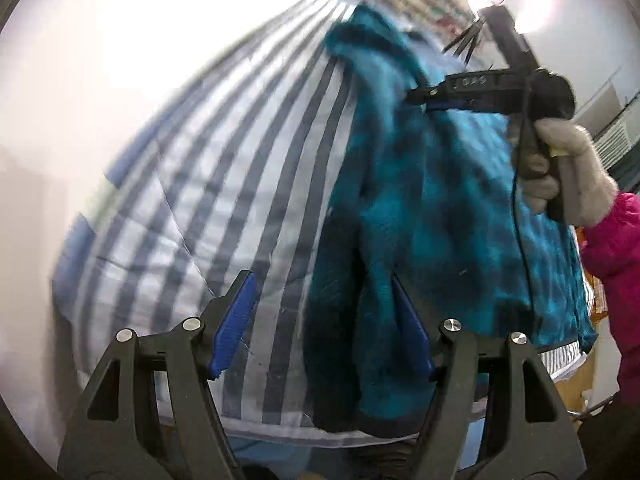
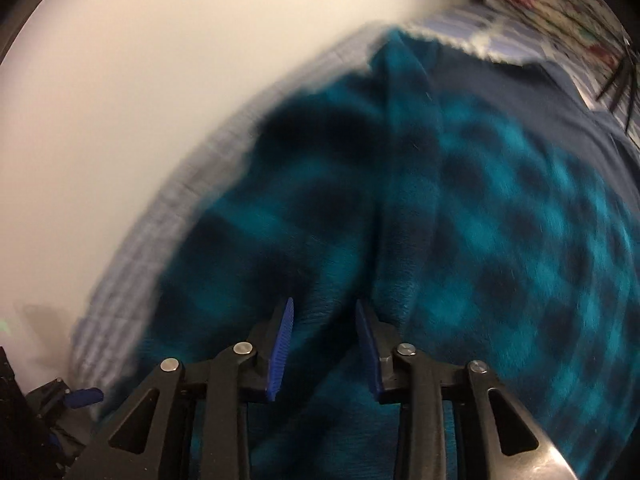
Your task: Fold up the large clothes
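A teal and black plaid fleece garment [image 1: 432, 208] lies on a bed with a blue-and-white striped cover [image 1: 224, 184]. My left gripper [image 1: 322, 276] is open wide just above the bed. The fleece's dark left edge lies between its blue pads, which do not press on it. My right gripper [image 1: 416, 98], held by a hand in a grey glove [image 1: 572, 168], hovers over the far part of the fleece. In the right wrist view the right gripper [image 2: 324, 301] stands partly open low over the fleece [image 2: 500, 220]. Fabric shows between its pads, with no clear pinch.
A white wall [image 2: 160, 100] runs along the bed's left side. A flowery pillow or cloth [image 2: 552, 8] lies at the bed's far end, with a navy cloth [image 2: 532, 92] under the fleece. A pink sleeve [image 1: 616, 240] is at the right. Both views are motion-blurred.
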Demonstrator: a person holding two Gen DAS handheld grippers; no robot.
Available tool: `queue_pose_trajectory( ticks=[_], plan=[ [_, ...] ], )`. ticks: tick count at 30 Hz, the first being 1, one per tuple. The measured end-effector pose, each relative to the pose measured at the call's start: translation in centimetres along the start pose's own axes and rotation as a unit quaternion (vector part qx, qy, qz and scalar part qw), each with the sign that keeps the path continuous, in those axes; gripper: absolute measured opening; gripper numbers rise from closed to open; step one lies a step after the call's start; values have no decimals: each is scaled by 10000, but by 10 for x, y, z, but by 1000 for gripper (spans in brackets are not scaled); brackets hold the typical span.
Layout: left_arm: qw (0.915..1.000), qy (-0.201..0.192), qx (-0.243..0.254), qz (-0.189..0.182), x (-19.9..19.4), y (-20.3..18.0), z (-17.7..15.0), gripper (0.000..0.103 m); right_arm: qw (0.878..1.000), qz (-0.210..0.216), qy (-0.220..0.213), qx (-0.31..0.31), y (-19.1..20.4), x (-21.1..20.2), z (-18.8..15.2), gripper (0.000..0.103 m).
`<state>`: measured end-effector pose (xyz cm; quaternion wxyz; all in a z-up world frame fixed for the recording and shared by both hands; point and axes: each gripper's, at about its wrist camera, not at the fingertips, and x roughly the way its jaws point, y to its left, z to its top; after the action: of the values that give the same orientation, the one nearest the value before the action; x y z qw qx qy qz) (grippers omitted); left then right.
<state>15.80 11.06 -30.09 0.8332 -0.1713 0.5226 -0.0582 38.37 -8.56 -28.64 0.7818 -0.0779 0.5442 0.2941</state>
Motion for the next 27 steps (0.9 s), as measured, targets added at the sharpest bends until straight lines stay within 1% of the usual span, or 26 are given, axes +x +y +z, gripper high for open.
queue_pose_trajectory(
  ticks=[1,2,3,4,6,7,8,10,12,14,17,19,20,21,23,24,25,26,27],
  plan=[
    [10000,48,45,53,5,-2,-2,56,10000,14,47,78,-3,2,0,31],
    [9998,-30,154,150,5,-6,-3,39,9999,9,64,93,-3,2,0,31],
    [9996,-25,280,93,5,-10,-3,23,9999,-34,87,86,0,-1,3,31],
    [9995,16,312,-42,4,-14,-3,10,9999,-52,69,60,4,-6,7,33],
    [9991,-183,365,-113,-7,-22,-6,8,10000,-42,-16,-23,15,-16,17,37],
    [9986,-284,415,-171,-13,-27,-8,8,10000,-23,-62,-47,21,-22,22,48],
    [9980,-370,466,-217,-19,-32,-9,7,9999,20,-97,-56,26,-25,26,61],
    [9959,-565,644,-304,-32,-40,-11,7,9997,182,-118,-62,41,-30,40,70],
    [9931,-750,863,-263,-42,-51,-13,7,9998,217,-2,-52,53,-22,53,70],
    [9917,-793,970,-297,-45,-59,-16,7,9995,107,302,-36,65,-6,64,71],
    [9909,-803,1022,-349,-45,-66,-17,7,9970,-380,663,-118,81,22,70,71],
    [9905,-821,1027,-405,-46,-69,-16,7,9925,-772,907,-268,89,44,69,70],
    [9901,-836,1047,-416,-48,-70,-15,7,9906,-911,969,-321,91,51,69,69],
    [9897,-850,1074,-413,-50,-72,-15,7,9892,-1017,998,-339,91,56,67,66],
    [9890,-852,1147,-380,-51,-76,-15,6,9881,-1156,948,-348,90,61,65,45],
    [9882,-859,1223,-347,-50,-79,-16,6,9882,-1196,883,-355,88,59,65,39],
    [9871,-882,1302,-289,-49,-83,-16,6,9897,-1137,824,-293,84,56,65,30],
    [9864,-896,1351,-252,-48,-87,-16,6,9913,-1052,765,-215,77,52,64,18],
    [9858,-901,1400,-238,-47,-90,-17,6,9927,-957,714,-150,68,49,64,14]
  ],
)
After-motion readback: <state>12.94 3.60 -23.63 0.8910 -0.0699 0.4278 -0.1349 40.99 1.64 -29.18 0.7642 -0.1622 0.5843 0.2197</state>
